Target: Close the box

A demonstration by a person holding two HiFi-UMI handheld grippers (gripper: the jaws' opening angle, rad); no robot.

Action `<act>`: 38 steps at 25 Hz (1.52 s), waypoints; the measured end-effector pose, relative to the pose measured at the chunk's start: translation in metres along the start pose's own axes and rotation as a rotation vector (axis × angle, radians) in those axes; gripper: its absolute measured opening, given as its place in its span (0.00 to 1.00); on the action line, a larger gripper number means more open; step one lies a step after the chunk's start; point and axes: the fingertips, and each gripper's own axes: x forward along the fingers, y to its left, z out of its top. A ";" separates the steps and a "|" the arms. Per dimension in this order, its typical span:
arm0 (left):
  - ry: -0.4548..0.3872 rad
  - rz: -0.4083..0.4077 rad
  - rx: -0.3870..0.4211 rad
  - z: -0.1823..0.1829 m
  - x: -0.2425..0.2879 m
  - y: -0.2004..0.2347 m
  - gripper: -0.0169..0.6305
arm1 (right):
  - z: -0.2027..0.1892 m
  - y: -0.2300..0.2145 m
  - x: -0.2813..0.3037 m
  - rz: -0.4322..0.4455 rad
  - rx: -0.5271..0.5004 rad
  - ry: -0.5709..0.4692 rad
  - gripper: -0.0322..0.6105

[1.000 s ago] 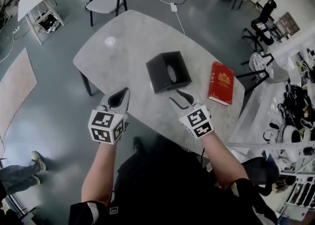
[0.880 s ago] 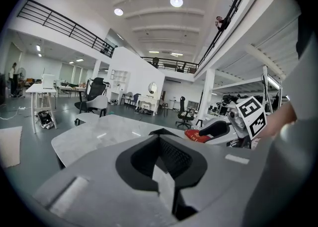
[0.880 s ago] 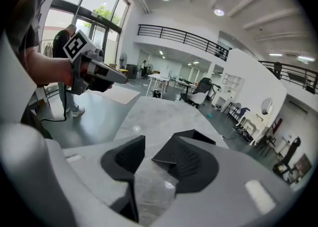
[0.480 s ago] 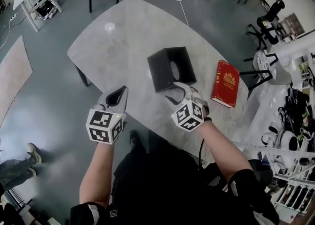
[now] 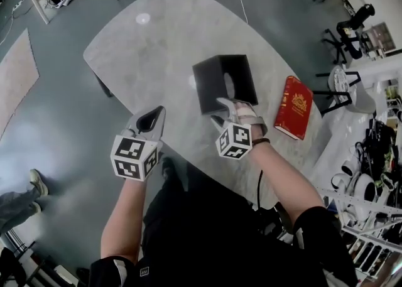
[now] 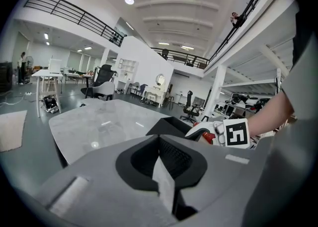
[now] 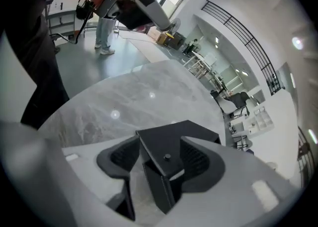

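Marble table (image 5: 157, 47) carries the black box (image 5: 223, 81) near its middle. Our right gripper (image 5: 221, 110) is the nearer one, at the box's near edge, its jaws just opened wide around a corner without pinching it. Our left gripper (image 5: 151, 121) hangs closed and empty, off to the left.

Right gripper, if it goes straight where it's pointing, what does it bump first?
The black box. The right gripper has just been opening its jaws, and the box's near corner already stands between them, seemingly untouched; depth is hard to judge.
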 end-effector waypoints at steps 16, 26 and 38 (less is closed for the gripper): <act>-0.023 0.050 -0.059 -0.017 -0.025 0.015 0.04 | -0.018 0.013 0.040 -0.120 -0.319 0.172 0.45; -0.046 0.073 -0.063 -0.015 -0.054 0.019 0.04 | 0.004 0.013 0.020 -0.158 -0.277 0.099 0.27; -0.067 0.041 -0.046 -0.002 -0.073 0.005 0.04 | 0.027 -0.017 -0.026 -0.305 -0.071 0.025 0.18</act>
